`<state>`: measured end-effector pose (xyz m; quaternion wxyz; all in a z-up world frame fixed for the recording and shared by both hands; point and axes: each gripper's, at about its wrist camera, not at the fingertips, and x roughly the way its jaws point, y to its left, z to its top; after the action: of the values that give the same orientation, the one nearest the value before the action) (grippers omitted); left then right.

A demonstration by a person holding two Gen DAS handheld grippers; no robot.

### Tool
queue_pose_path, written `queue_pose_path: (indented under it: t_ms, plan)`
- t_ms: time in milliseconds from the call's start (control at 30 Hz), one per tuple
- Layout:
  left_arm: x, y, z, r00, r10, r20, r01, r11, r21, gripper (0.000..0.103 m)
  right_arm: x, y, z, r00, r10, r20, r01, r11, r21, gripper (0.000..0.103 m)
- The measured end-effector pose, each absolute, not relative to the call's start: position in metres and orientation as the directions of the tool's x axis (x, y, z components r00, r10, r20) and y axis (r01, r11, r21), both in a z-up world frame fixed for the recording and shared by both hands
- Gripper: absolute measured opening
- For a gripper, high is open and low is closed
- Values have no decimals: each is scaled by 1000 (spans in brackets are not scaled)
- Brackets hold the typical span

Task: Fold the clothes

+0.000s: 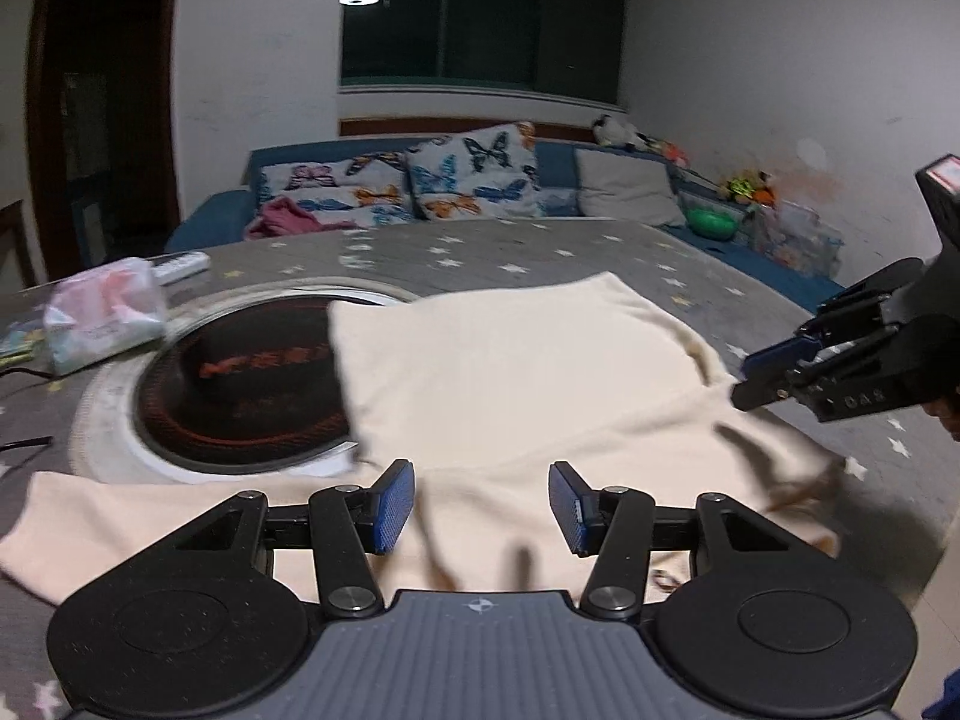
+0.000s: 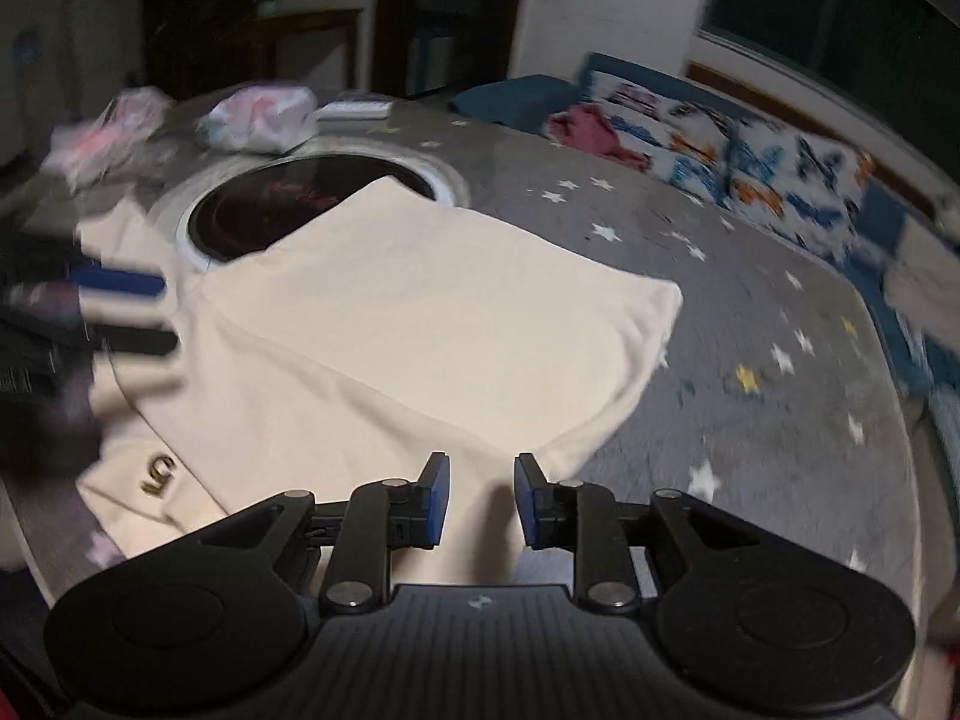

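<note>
Right claw (image 2: 477,495), jaws narrowly parted and empty, is poised over the cream garment (image 2: 420,312). Its long axis runs toward ten o'clock. Left claw (image 1: 483,507), half open and empty, is shown equally near.

right claw (image 2: 477,498) parted over cream garment (image 2: 420,312), starred grey tablecloth (image 2: 750,450)

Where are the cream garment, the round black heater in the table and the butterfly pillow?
cream garment (image 2: 420,312): right wrist view, middle of folded panel.
round black heater (image 1: 240,384): left wrist view, dark glass face.
butterfly pillow (image 1: 474,174): left wrist view, pillow's front.
</note>
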<state>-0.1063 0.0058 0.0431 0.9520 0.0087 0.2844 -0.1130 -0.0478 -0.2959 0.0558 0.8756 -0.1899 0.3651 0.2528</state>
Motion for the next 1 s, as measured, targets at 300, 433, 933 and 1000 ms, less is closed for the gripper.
queue_pose_path:
  t_ms: [300,433,933,1000]
  plan:
    - [-97,50,31,795,-128,-593,86,991,-99,52,-19,-284,49,478,363,-800,-765,620,-175,27]
    - [-95,52,23,779,-115,-617,79,993,-85,52,-7,-290,46,411,383,-827,-785,611,-107,11]
    - [-96,44,27,783,-82,-617,87,996,-23,52,-17,-328,54,484,376,-791,-704,703,-97,12]
    - [-99,41,35,794,-91,-601,92,995,-29,51,-25,-327,60,508,377,-774,-699,705,-115,12]
